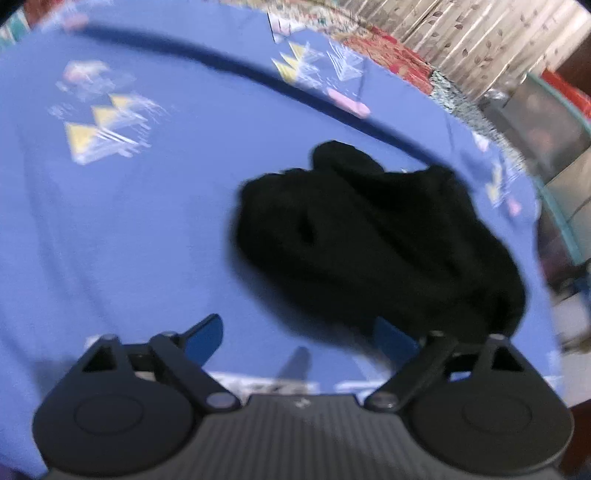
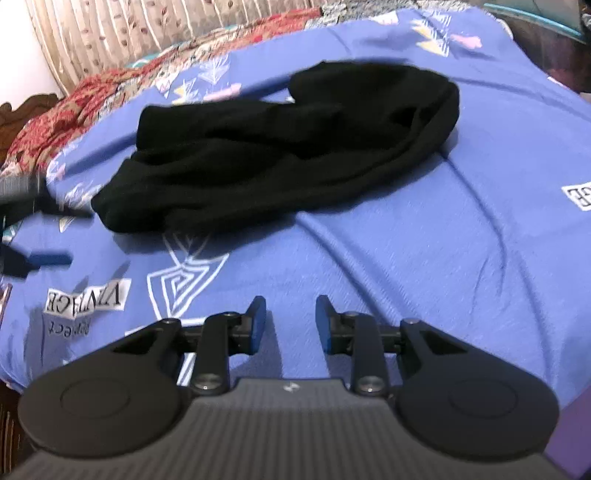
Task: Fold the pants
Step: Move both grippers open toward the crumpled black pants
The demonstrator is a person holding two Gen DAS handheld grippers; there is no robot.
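Observation:
The black pants lie crumpled in a heap on the blue printed bedsheet. My left gripper hovers just short of the heap, jaws spread wide with nothing between them. Its right finger sits at the near edge of the cloth. In the right wrist view the pants stretch across the middle of the sheet. My right gripper is well short of them over bare sheet, jaws partly apart and empty. The left gripper shows at the left edge, close to the pants' left end.
A red patterned quilt and a beige curtain lie beyond the far side of the bed. A clear container with a teal rim stands off the bed's right side. The bed's edge drops away at lower left.

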